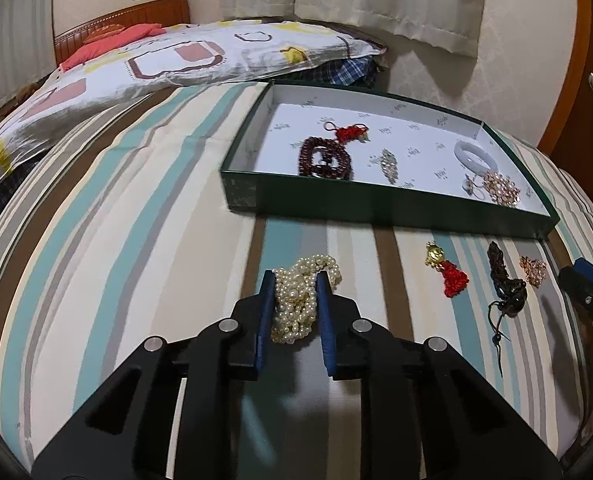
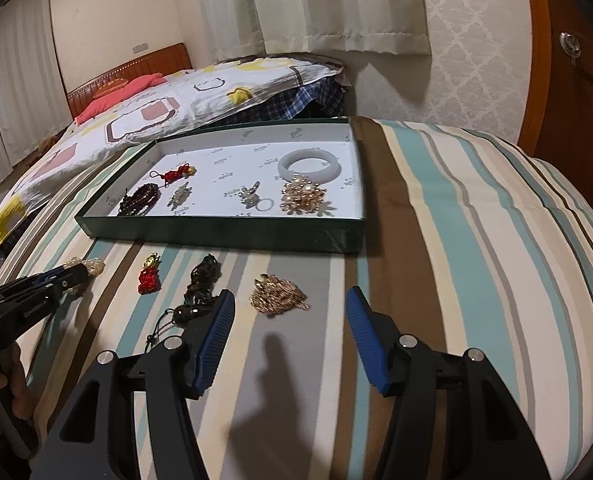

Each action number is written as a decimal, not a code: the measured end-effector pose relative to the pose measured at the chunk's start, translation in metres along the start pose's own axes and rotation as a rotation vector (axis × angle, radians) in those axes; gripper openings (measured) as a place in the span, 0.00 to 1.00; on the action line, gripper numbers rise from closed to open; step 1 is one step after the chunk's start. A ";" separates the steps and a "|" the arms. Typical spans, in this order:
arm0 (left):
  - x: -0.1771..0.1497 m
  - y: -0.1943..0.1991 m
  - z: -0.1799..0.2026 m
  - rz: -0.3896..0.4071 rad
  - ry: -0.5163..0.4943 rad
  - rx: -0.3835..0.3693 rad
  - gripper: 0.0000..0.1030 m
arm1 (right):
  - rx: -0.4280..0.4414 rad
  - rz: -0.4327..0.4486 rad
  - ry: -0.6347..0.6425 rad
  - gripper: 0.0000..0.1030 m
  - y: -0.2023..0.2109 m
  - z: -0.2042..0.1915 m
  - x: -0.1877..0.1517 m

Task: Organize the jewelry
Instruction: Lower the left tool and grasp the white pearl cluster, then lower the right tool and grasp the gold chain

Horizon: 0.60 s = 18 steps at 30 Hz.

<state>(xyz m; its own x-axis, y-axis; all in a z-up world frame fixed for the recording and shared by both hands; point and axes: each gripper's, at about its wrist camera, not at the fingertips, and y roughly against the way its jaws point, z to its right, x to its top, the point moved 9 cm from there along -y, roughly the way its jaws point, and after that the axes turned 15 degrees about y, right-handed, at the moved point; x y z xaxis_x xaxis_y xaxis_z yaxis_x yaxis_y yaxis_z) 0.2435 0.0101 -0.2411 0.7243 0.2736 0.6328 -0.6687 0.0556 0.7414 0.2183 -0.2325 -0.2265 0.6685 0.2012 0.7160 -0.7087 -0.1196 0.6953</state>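
A: Contents of the green box (image 2: 224, 236)?

B: White bangle (image 2: 309, 165), gold-pink cluster (image 2: 304, 199), small ring (image 2: 265, 205), silver brooch (image 2: 179, 196), dark red beads (image 2: 140, 199), red tassel charm (image 2: 174, 173).

A: Outside it?

B: On the striped cover (image 2: 476, 240): red-gold charm (image 2: 149, 276), dark corded piece (image 2: 202, 284), rose-gold cluster (image 2: 278, 299), pearl strand (image 1: 300, 300).

A: Grippers?

B: Left gripper (image 1: 296, 280) has its jaws closed against the pearls. Right gripper (image 2: 290, 300) stands wide apart, holding nothing, just short of the rose-gold cluster.

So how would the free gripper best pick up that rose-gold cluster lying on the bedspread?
Probably from straight above, closing the open right gripper across the middle of the rose-gold cluster. It lies flat and heaped on the striped bedspread, with no handle or loop showing.
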 end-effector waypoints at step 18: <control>0.007 0.001 -0.013 0.011 0.034 0.012 0.19 | 0.018 -0.103 0.009 0.49 -0.033 -0.002 -0.001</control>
<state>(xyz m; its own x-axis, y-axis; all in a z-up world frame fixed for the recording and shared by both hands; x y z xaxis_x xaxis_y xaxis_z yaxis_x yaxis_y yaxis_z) 0.2454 0.0243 -0.2386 0.7108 0.3062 0.6332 -0.6745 0.0413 0.7371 0.2407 -0.2271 -0.2503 0.7353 0.2223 0.6403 -0.6324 -0.1149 0.7661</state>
